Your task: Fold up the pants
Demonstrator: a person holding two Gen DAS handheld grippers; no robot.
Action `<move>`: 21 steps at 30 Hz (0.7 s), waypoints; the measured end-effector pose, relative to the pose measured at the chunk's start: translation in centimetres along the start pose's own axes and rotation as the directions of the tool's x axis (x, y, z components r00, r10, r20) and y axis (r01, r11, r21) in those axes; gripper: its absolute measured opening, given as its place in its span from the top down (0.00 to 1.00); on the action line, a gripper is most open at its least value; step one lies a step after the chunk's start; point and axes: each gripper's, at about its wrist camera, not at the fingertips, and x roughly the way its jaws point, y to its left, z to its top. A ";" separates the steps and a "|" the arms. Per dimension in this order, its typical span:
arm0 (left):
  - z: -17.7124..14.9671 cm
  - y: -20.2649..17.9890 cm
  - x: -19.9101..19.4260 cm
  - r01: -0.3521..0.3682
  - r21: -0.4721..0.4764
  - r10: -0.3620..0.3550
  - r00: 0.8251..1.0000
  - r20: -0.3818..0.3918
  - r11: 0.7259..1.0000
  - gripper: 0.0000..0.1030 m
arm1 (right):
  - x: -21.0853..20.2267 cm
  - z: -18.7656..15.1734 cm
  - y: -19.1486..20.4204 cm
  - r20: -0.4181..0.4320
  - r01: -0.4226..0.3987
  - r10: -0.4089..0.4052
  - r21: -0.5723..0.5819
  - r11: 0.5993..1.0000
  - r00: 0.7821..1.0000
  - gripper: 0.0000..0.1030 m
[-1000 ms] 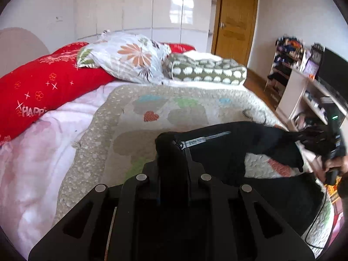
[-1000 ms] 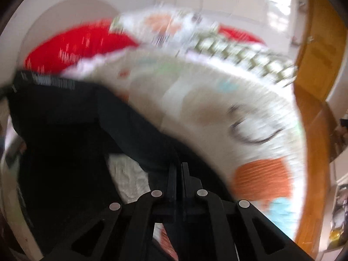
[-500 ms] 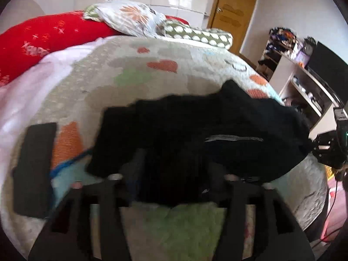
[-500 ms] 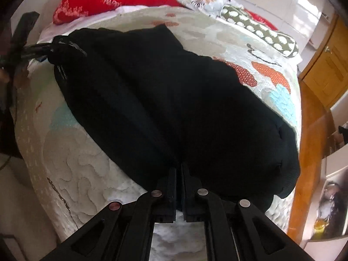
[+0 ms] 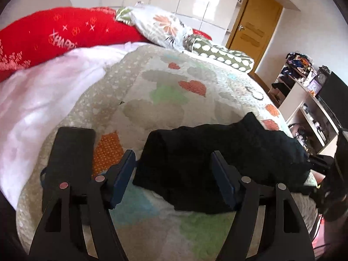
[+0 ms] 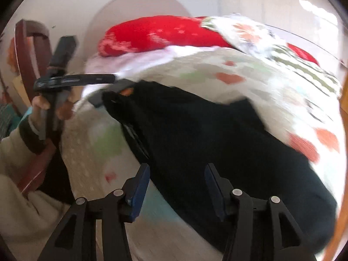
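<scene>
now that both grips have let go, the black pants (image 5: 219, 163) are lying folded on the bed's quilt (image 5: 156, 100); the left gripper (image 5: 174, 174) and right gripper (image 6: 177, 184) are opening their fingers, nothing clamped, so another fold probably comes next.

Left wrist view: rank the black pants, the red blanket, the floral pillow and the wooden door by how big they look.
1. Red blanket and black pants: similar, and the pants lie nearer the camera, so unranked.
2. Floral pillow and wooden door: similar.

Quilted bed (image 5: 165, 108) under black pants (image 5: 217, 152)
</scene>
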 end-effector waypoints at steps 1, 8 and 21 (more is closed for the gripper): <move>0.3 0.1 0.7 0.002 -0.003 -0.002 1.000 -0.019 1.000 0.30 | 1.1 0.9 1.0 0.025 -0.008 0.008 -0.026 1.000 1.000 0.51; 1.2 -1.2 5.1 0.099 0.038 -0.092 0.986 -0.139 0.994 0.39 | 7.3 3.7 4.4 0.043 -0.031 0.035 -0.098 0.995 0.998 0.82; 7.6 1.4 8.7 -0.003 -0.072 -0.006 0.992 -0.124 0.997 0.88 | 6.8 5.0 5.4 0.136 -0.094 0.081 0.089 0.992 0.987 0.89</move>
